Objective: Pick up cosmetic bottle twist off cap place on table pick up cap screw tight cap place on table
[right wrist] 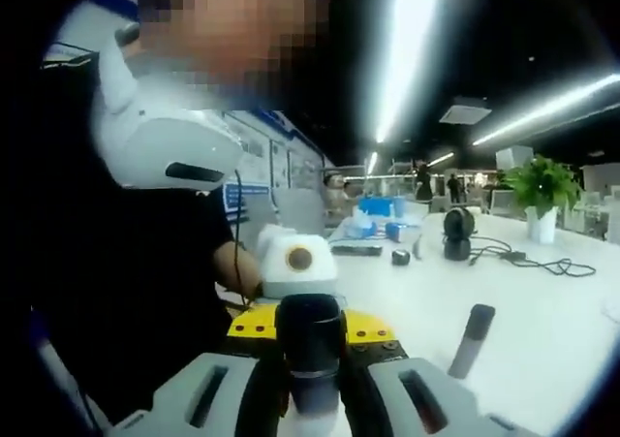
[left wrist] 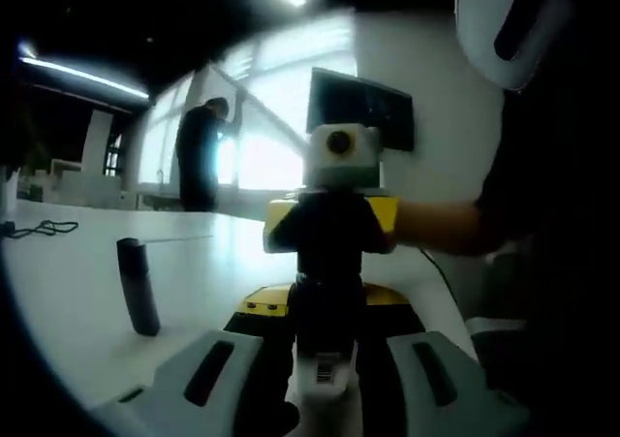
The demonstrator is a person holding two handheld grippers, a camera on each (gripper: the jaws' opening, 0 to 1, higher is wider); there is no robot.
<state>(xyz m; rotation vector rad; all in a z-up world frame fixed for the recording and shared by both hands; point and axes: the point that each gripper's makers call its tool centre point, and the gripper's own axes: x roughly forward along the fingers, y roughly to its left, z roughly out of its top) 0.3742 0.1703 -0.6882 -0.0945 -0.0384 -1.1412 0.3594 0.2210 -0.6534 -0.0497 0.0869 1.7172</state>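
Observation:
A cosmetic bottle stands between the two grippers, which face each other over the white table [left wrist: 68,292]. In the left gripper view its white body with a barcode [left wrist: 321,374] sits between my left gripper's [left wrist: 320,359] grey jaws, which are shut on it. In the right gripper view the black cap [right wrist: 310,345] tops the white body [right wrist: 312,422], and my right gripper [right wrist: 310,379] is shut around the cap. The cap looks seated on the bottle. The right gripper [left wrist: 329,234], black and yellow, faces the left view; the left gripper [right wrist: 300,311] faces the right view.
A slim dark tube [left wrist: 139,287] [right wrist: 472,338] stands on the table to one side. A black cable [left wrist: 39,229] lies far off. A round black device [right wrist: 457,232], cables [right wrist: 528,258], a potted plant [right wrist: 542,190] and blue items [right wrist: 378,207] are farther away. A person [left wrist: 199,156] stands by the windows.

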